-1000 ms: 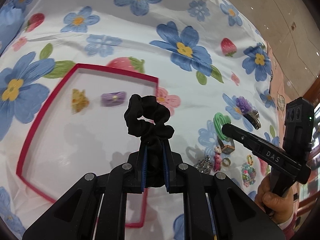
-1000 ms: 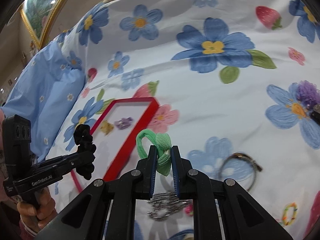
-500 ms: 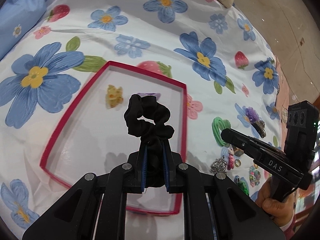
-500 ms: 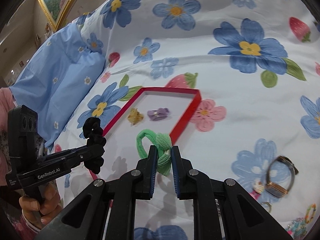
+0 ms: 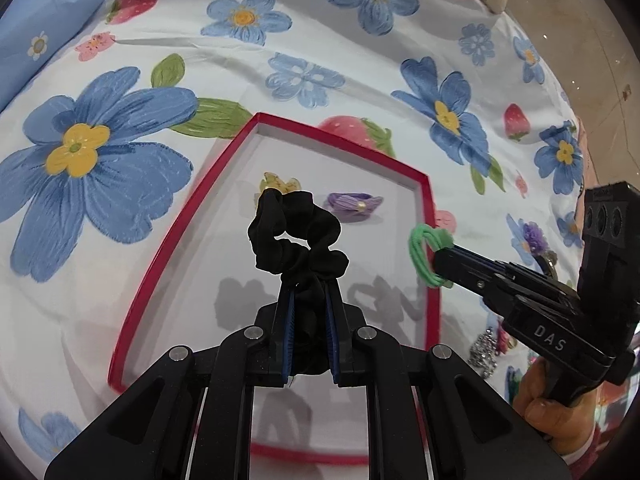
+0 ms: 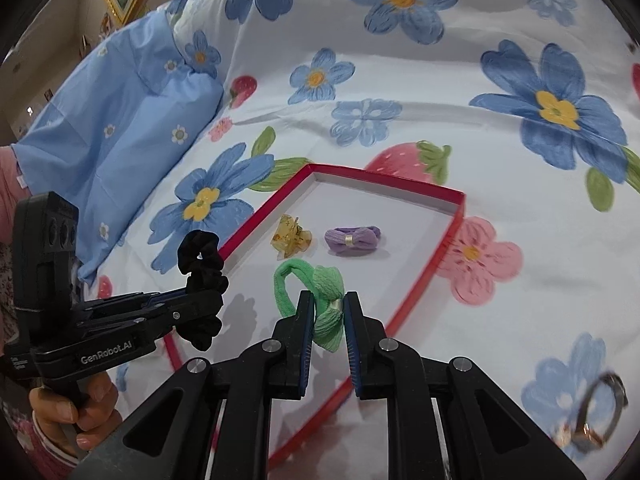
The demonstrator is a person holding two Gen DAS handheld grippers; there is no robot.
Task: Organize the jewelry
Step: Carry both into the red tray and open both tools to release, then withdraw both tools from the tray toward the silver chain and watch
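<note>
Ruffled black scrunchie [image 5: 298, 236], ribbed green hair tie [image 6: 320, 300]

The left gripper [image 5: 310, 300] points downward, its blue-padded fingers [image 5: 289, 332] clamped tight on a black scrunchie [image 5: 296, 236]. The right gripper [image 6: 326, 316] also tilts down, its fingers [image 6: 306, 336] pinching a green hair tie [image 6: 320, 300]. A bare hand [image 6: 76, 408] grips the left handle, and another hand [image 5: 548, 404] grips the right one.

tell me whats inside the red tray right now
A yellow claw clip and a purple bow tie lie on the red tray floor. Near end hidden by the tongs.
</note>
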